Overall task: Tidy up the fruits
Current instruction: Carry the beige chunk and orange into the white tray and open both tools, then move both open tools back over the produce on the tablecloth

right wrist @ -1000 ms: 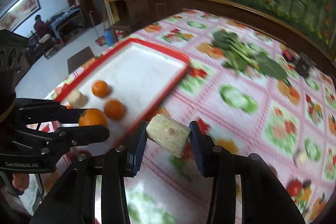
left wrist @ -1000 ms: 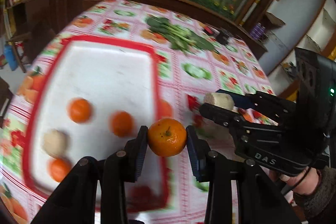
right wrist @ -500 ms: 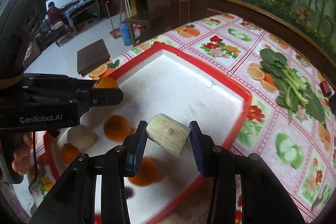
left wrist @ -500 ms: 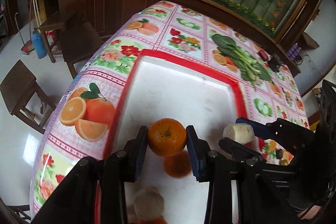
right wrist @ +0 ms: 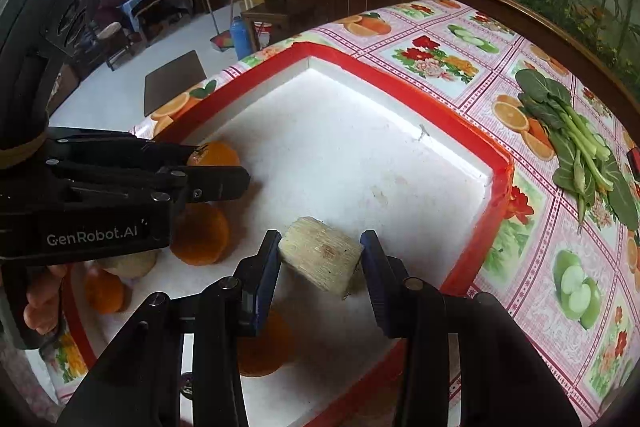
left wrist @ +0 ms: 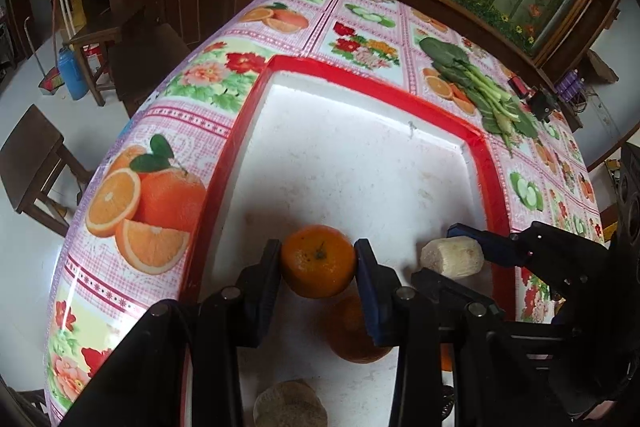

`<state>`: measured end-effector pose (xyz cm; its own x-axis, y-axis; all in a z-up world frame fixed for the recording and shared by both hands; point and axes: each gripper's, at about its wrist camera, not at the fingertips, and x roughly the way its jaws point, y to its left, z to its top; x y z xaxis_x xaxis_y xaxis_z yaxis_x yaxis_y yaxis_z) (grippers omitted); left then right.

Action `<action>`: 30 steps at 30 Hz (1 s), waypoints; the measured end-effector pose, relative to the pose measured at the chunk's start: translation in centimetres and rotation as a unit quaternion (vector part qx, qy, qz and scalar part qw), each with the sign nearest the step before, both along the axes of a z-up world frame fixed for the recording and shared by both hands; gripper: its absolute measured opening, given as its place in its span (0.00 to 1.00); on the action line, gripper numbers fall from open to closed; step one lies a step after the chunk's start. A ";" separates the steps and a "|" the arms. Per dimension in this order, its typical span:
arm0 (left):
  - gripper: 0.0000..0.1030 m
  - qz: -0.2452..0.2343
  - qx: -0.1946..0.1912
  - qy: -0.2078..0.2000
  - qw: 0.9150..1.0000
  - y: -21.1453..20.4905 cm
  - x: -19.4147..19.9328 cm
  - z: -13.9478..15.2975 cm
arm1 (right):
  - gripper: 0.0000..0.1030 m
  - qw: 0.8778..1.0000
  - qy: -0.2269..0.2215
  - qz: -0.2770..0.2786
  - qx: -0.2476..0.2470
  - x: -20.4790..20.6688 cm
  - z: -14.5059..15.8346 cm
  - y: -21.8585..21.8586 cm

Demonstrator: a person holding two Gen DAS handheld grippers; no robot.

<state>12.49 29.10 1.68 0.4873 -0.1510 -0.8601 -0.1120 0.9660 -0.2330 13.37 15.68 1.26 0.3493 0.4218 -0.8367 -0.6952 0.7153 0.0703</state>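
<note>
Fruit already lies in the tray (left wrist: 486,163) (lower frame). Left gripper (left wrist: 317,261) clamps an orange (left wrist: 318,259), right gripper (right wrist: 320,257) a pale chunk (right wrist: 320,253); both remain unplaced.

Tray (left wrist: 256,115) on table (left wrist: 120,267), near its corner. Left gripper (left wrist: 318,261) over tray's near part, tangerine (left wrist: 318,261) btwn its pads. Right gripper (right wrist: 320,255) just right of it, also over tray, sugarcane chunk (right wrist: 320,255) btwn pads. Second tangerine (left wrist: 356,331) in tray directly below held one; another sugarcane chunk (left wrist: 290,405) nearer still. More tangerines (right wrist: 200,235) in tray, left side in right-wrist view. Leafy greens (left wrist: 480,87) on table beyond tray's far right corner. Stool (left wrist: 32,163) on floor left of table.
</note>
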 end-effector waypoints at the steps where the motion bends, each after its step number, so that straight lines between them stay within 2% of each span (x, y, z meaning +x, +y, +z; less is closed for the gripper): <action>1: 0.38 0.000 0.001 -0.001 1.000 0.0 0.0 0.0 | 0.39 1.000 0.000 -0.001 -0.001 0.0 -0.1 0.0; 9: 0.40 0.008 0.003 0.007 1.000 0.1 -0.3 0.1 | 0.47 1.000 -0.004 -0.007 -0.009 -0.2 0.0 -0.2; 10: 0.42 0.010 0.001 0.009 1.000 0.2 -0.4 0.2 | 0.50 1.000 -0.008 -0.009 -0.010 -0.3 0.3 -0.4; 12: 0.55 0.017 0.002 0.003 1.000 0.2 -0.7 0.5 | 0.52 1.000 -0.008 -0.013 -0.007 -0.5 0.7 -0.8; 15: 0.62 0.025 0.007 -0.011 1.000 0.2 -1.4 1.4 | 0.58 1.000 -0.014 -0.018 0.002 -1.1 1.6 -1.4; 18: 0.62 0.026 0.007 -0.015 1.000 0.0 -2.0 2.0 | 0.61 1.000 -0.018 -0.019 0.005 -2.0 2.4 -1.9; 20: 0.63 0.025 0.008 -0.019 0.999 -0.4 -2.6 2.5 | 0.67 0.999 -0.018 -0.025 0.008 -2.7 2.8 -2.5; 27: 0.64 0.002 0.007 -0.032 0.999 -3.5 -5.3 3.9 | 0.68 0.999 -0.001 -0.042 0.032 -4.9 4.0 -6.6; 29: 0.65 -0.012 0.008 -0.036 0.999 -5.2 -6.1 4.2 | 0.77 0.998 0.000 -0.049 0.030 -5.5 4.0 -8.4; 30: 0.66 -0.018 0.008 -0.037 0.999 -6.0 -6.4 4.3 | 0.77 0.998 -0.001 -0.054 0.025 -5.9 3.9 -9.4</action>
